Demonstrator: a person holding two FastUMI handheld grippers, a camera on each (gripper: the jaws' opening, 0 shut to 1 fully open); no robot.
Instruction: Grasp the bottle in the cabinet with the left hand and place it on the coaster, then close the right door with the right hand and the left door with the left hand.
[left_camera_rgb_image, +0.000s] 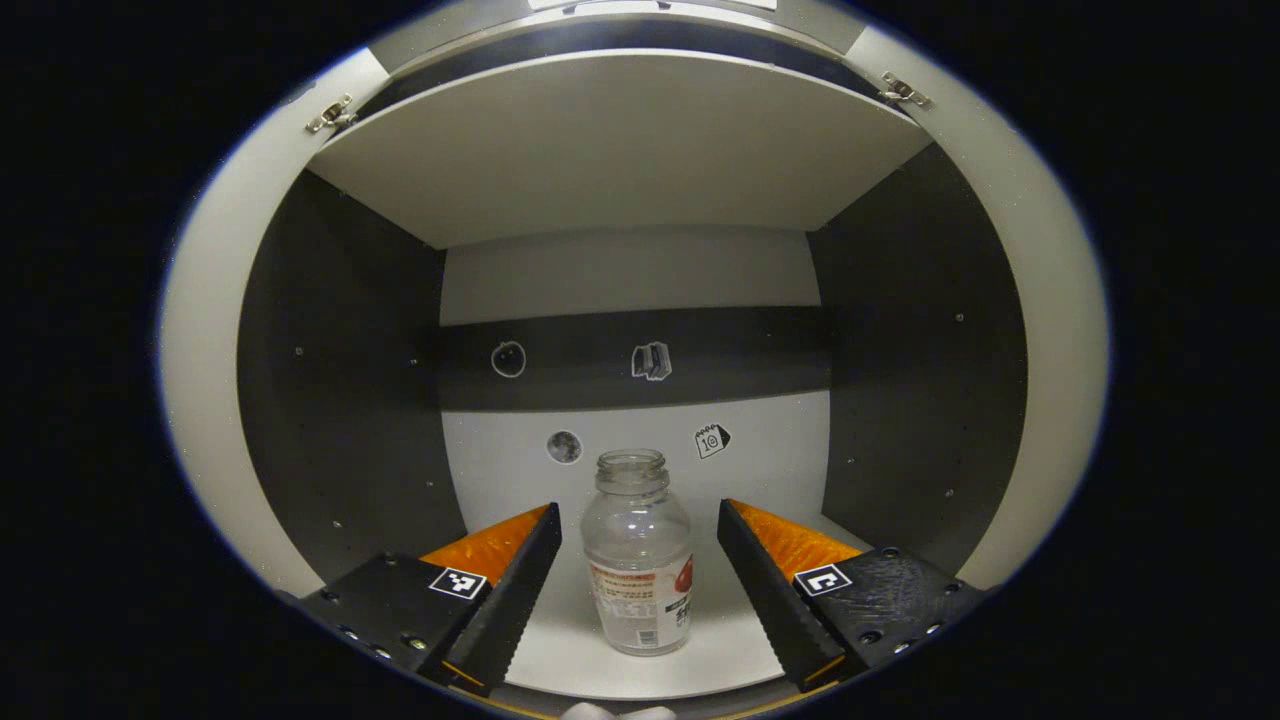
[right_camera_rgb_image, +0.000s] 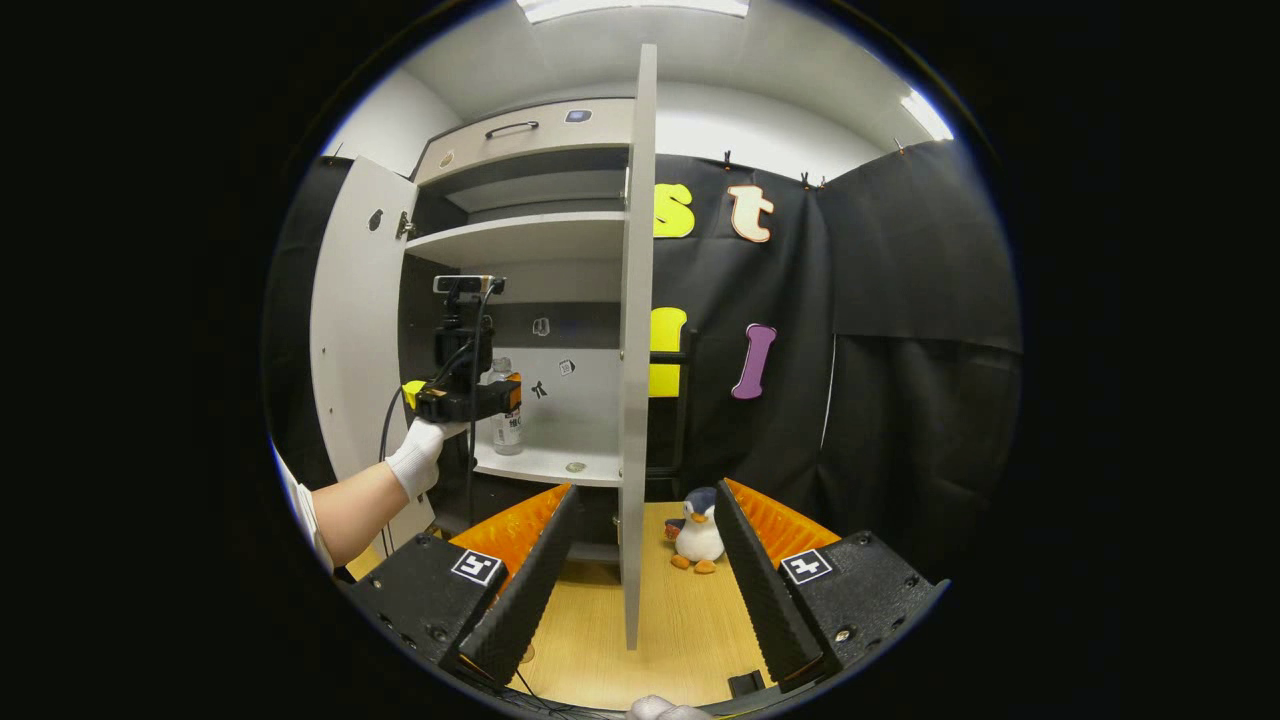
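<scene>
A clear uncapped bottle (left_camera_rgb_image: 638, 560) with a label stands upright on the white cabinet shelf (left_camera_rgb_image: 560, 660). My left gripper (left_camera_rgb_image: 638, 510) is open, one finger on either side of the bottle with a gap on both sides. In the right gripper view a gloved hand (right_camera_rgb_image: 415, 458) holds this left gripper (right_camera_rgb_image: 470, 400) inside the cabinet at the bottle (right_camera_rgb_image: 507, 418). My right gripper (right_camera_rgb_image: 646, 490) is open and holds nothing, low in front of the right door (right_camera_rgb_image: 632, 350), which is seen edge-on. The left door (right_camera_rgb_image: 350, 330) stands wide open. A small round flat disc (right_camera_rgb_image: 575, 467), maybe the coaster, lies near the shelf's front edge.
Dark side walls (left_camera_rgb_image: 340, 400) and an upper shelf (left_camera_rgb_image: 620, 150) enclose the compartment; small stickers (left_camera_rgb_image: 651, 361) dot the back wall. A penguin toy (right_camera_rgb_image: 697, 532) stands on the wooden table (right_camera_rgb_image: 680, 640) just right of the right door. A cable hangs from the left gripper.
</scene>
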